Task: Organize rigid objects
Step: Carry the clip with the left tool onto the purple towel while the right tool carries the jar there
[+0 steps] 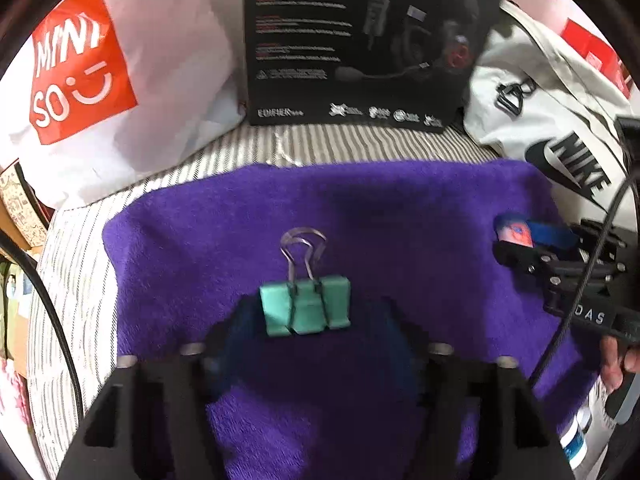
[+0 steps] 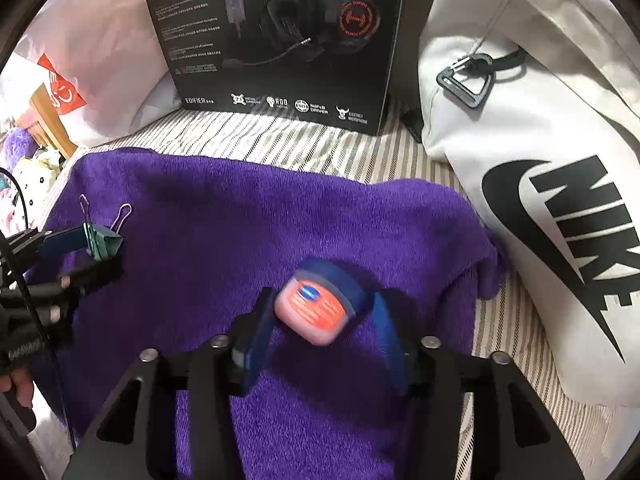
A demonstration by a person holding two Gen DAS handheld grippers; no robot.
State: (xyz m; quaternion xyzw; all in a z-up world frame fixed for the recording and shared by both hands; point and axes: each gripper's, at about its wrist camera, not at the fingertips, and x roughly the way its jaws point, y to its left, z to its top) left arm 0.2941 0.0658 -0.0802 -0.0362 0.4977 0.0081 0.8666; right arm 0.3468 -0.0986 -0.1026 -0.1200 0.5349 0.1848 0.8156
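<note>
A teal binder clip [image 1: 306, 308] lies on a purple towel [image 1: 400, 208] with its wire handles pointing away. My left gripper [image 1: 316, 305] stands open around it, with a gap beside the right finger. In the right wrist view the same clip [image 2: 105, 241] sits between the left gripper's [image 2: 100, 255] fingers. A small pink jar with a blue lid [image 2: 316, 308], blurred and tilted, is between the blue fingers [image 2: 256, 332] of my right gripper [image 2: 322, 301]. That gripper is open and its pads stand slightly off the jar. From the left wrist view the jar [image 1: 515, 234] shows at the right gripper's [image 1: 505, 241] tip.
A black headset box [image 2: 280, 40] stands upright behind the towel on a striped sheet [image 2: 400, 152]. A white Nike bag [image 2: 540, 168] lies at the right, a white Miniso bag [image 1: 80, 64] at the left. A black cable [image 1: 580, 280] hangs by the right gripper.
</note>
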